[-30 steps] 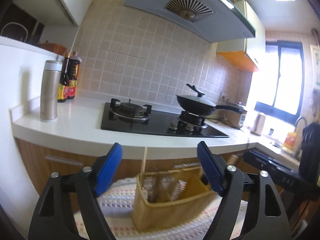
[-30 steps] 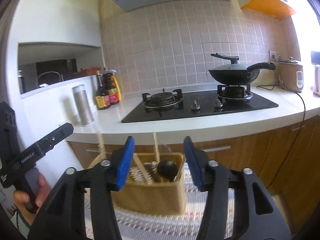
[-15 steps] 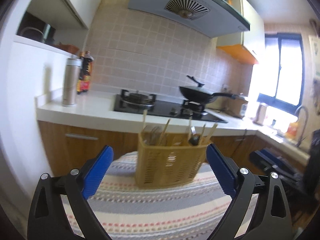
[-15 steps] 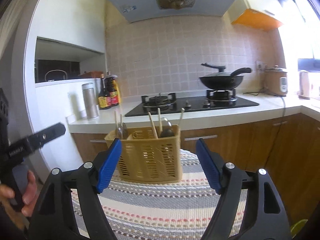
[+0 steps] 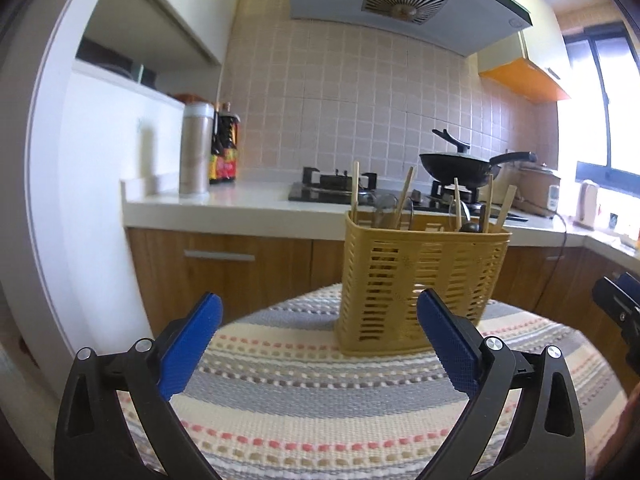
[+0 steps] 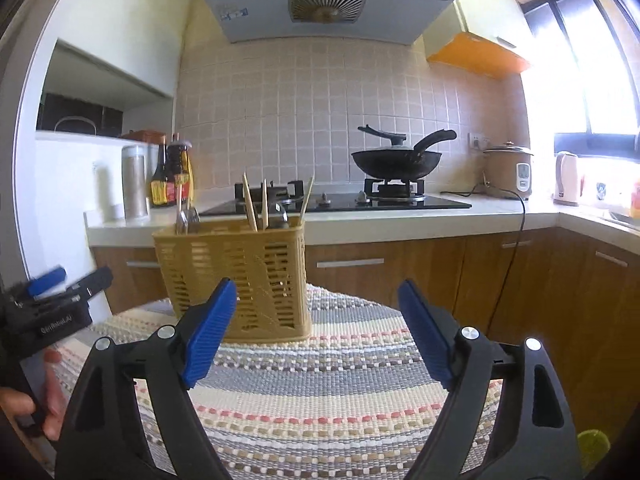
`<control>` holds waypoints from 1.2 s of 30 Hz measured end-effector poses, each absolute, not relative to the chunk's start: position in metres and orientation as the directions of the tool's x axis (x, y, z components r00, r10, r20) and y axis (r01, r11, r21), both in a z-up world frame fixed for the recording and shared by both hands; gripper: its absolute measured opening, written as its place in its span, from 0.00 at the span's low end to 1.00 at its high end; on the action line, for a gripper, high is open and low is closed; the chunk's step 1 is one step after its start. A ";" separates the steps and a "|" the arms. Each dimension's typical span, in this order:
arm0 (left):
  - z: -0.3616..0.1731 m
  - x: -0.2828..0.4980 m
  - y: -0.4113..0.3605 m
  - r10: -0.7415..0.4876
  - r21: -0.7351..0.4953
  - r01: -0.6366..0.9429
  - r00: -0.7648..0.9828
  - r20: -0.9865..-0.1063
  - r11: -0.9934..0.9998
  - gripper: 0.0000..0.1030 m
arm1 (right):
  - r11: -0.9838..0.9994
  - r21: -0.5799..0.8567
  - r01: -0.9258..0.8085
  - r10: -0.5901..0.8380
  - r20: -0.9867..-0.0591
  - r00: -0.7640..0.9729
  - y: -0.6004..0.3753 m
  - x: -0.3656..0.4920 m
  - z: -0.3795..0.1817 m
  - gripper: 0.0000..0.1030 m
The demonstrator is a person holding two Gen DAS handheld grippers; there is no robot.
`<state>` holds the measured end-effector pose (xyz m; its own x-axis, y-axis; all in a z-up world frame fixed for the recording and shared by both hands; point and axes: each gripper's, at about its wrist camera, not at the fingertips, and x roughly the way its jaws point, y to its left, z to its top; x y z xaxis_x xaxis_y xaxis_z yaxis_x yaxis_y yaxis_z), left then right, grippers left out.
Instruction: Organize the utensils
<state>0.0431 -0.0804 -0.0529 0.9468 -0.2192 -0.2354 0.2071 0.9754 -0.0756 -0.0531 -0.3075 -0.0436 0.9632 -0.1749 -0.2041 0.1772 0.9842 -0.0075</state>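
A yellow slotted utensil basket (image 5: 420, 284) stands upright on a striped woven mat (image 5: 320, 396); it also shows in the right wrist view (image 6: 240, 280). Wooden chopsticks (image 5: 355, 186) and spoons (image 6: 188, 220) stick up out of it. My left gripper (image 5: 318, 340) is open and empty, low over the mat, short of the basket. My right gripper (image 6: 316, 330) is open and empty, also short of the basket, to its right. The left gripper shows at the left edge of the right wrist view (image 6: 60, 292).
Behind the mat runs a white counter (image 5: 224, 204) with wooden cabinets, a gas hob (image 6: 340, 200), a black wok (image 6: 396, 160), a steel flask (image 5: 196, 152), sauce bottles (image 6: 172, 176) and a rice cooker (image 6: 508, 168). A white wall stands at left.
Both grippers have dropped and drawn back from above the basket. The basket now stands farther ahead and higher in both views. Both stay open and empty.
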 end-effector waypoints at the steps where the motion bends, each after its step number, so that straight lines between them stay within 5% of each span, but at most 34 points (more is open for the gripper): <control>1: -0.054 0.045 -0.081 -0.217 -0.075 0.204 0.945 -0.245 0.976 0.92 | 0.985 -0.012 0.172 -0.171 -0.214 0.962 -0.307 -0.051 -0.045 0.77; 11: -0.061 0.041 -0.095 -0.195 0.015 0.205 0.948 -0.253 0.979 0.92 | 0.990 -0.019 0.142 -0.142 -0.247 0.959 -0.304 -0.045 -0.047 0.80; 36: -0.063 0.044 -0.089 -0.202 -0.005 0.208 0.942 -0.268 0.978 0.92 | 0.989 -0.048 0.137 -0.145 -0.259 0.955 -0.299 -0.042 -0.051 0.86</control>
<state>0.0438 -0.0891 -0.0626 0.9421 -0.2015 -0.2679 0.2079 0.9781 -0.0047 -0.0424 -0.2988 -0.0507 0.9549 -0.1449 -0.2592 0.1371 0.9894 -0.0481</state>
